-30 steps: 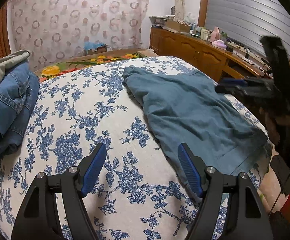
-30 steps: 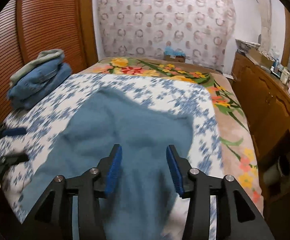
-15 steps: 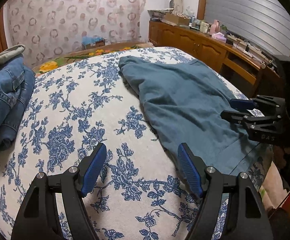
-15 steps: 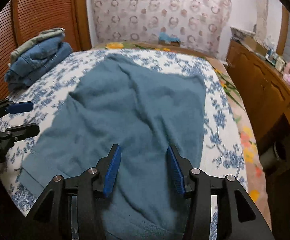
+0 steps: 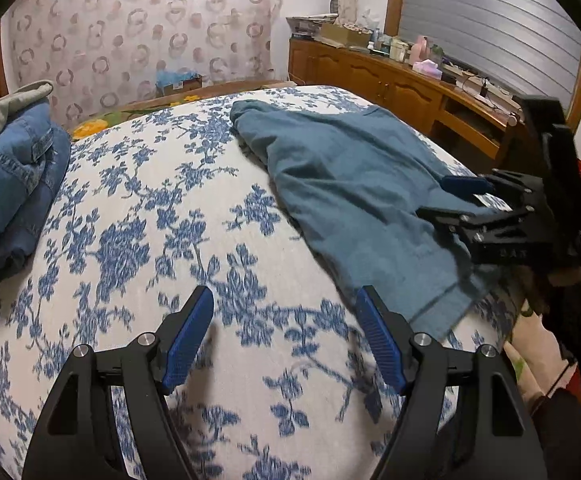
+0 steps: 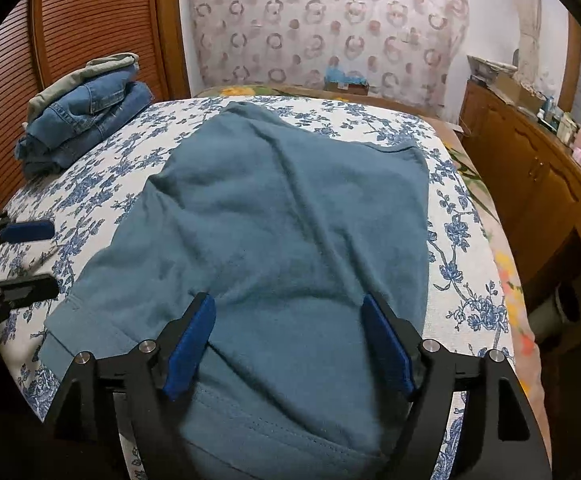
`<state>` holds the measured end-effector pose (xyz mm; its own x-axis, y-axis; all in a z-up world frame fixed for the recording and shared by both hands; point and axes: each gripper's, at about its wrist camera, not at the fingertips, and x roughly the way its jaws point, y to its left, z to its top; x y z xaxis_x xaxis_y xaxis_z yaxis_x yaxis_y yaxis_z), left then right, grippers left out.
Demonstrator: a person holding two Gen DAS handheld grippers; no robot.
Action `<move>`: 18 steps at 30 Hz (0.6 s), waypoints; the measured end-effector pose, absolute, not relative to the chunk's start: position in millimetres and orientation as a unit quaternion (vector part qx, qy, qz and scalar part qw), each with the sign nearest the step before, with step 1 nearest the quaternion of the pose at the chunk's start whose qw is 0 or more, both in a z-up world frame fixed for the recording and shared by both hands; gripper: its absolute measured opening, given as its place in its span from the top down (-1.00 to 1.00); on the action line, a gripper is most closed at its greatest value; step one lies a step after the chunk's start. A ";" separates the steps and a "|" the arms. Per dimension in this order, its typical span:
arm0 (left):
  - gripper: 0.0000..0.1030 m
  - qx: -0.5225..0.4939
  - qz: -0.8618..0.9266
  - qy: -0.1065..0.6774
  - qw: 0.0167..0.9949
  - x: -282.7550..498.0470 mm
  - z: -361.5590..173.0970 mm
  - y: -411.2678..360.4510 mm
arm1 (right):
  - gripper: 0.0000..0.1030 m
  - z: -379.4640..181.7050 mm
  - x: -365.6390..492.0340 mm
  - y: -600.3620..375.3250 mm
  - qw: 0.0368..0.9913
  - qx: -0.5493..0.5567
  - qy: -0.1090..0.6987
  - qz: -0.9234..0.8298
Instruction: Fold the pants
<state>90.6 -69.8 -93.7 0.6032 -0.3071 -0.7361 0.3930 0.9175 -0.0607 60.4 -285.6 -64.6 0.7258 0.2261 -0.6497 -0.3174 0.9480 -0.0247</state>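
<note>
Over the near end of the teal pants (image 6: 290, 216), right gripper (image 6: 288, 344) fingers now spread wider, left gripper (image 5: 284, 340) unchanged, fingers apart.

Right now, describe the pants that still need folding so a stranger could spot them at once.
Start at the bed with the blue-flowered white cover. The teal pants lie spread flat down its middle, one end under the open right gripper. Unlike the folded denim stack at the bed's far corner by the wooden wardrobe, they are plain, soft-looking and unfolded.
</note>
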 end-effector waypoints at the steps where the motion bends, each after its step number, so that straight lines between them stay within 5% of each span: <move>1: -0.45 0.054 -0.198 0.400 0.893 86.9 -93.4 -68.6 | -0.52 -65.8 61.5 -282.5 0.927 -0.070 0.339 0.145; 14: -0.45 0.067 -0.239 0.401 0.882 74.1 -99.9 -84.4 | -0.51 -53.1 18.6 -300.2 0.938 -0.052 0.320 0.120; 18: -0.25 0.063 -0.256 0.400 0.878 74.5 -101.0 -88.9 | -0.52 -54.8 2.8 -316.2 0.940 -0.044 0.323 0.105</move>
<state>74.5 -88.9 -101.0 0.5484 -0.3993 -0.7347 0.5005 0.8606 -0.0941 2.8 -316.2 -54.8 0.7694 0.1679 -0.6162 -0.2252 0.9742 -0.0157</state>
